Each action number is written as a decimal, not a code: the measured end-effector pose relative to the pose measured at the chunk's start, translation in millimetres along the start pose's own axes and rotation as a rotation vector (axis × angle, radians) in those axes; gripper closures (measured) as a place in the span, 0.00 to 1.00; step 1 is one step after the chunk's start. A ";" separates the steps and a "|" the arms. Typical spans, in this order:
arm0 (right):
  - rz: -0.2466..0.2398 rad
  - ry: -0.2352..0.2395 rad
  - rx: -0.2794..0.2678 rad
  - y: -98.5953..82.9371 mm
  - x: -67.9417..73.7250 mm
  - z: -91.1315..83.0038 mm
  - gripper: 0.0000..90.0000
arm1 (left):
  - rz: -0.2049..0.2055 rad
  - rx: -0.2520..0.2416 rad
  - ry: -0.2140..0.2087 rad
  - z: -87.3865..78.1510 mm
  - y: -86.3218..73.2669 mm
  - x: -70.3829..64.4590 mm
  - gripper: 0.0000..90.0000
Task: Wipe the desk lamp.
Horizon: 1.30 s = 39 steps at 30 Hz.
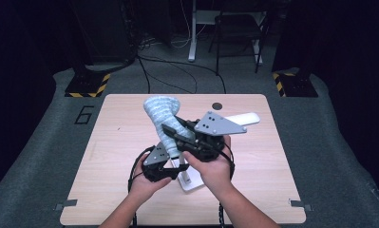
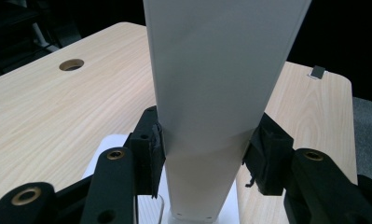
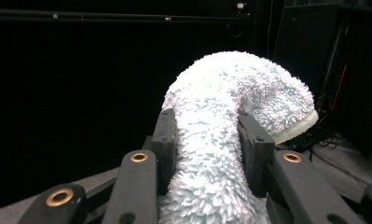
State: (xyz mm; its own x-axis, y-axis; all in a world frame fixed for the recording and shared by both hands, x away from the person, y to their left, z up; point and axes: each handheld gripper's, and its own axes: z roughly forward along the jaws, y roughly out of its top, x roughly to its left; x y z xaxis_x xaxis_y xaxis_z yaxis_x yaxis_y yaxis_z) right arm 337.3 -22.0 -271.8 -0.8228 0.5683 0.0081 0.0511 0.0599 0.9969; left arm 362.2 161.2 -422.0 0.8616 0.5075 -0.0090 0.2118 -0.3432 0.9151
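One fluffy sock, pale blue-white with a long fleecy pile, is pulled over a smooth white stand that rises from a flat white base near the middle of the pale wood-grain desk. The stand is a flat, matte panel that narrows toward its foot, and the sock's rounded end curls over at the top. The left tongs are shut against the two edges of the stand low down, the black pads pressing its sides. The right tongs are clamped on the sock's shaggy tube, one jaw on each side of it. One more white, rounded oblong piece lies flat on the desk beyond the right hand.
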 end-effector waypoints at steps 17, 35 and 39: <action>0.133 -0.244 0.013 -27.3 -83.9 -71.8 0.72 | 0.009 0.010 -0.018 -2.4 -1.2 4.1 0.59; 0.153 -0.331 0.009 -35.0 -105.3 -91.8 0.72 | 0.006 0.011 -0.025 -3.9 -1.9 5.8 0.59; 0.159 -0.339 0.018 -38.2 -110.8 -92.8 0.72 | 0.002 0.006 -0.022 -4.6 -2.6 6.1 0.59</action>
State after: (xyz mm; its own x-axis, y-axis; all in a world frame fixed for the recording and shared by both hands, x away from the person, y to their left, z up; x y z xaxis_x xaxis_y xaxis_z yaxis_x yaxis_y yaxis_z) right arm 374.0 -163.4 -303.5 -0.5701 0.8107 0.1335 0.1759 -0.0383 0.9837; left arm 364.8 168.8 -422.7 0.8721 0.4891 -0.0162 0.2127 -0.3490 0.9127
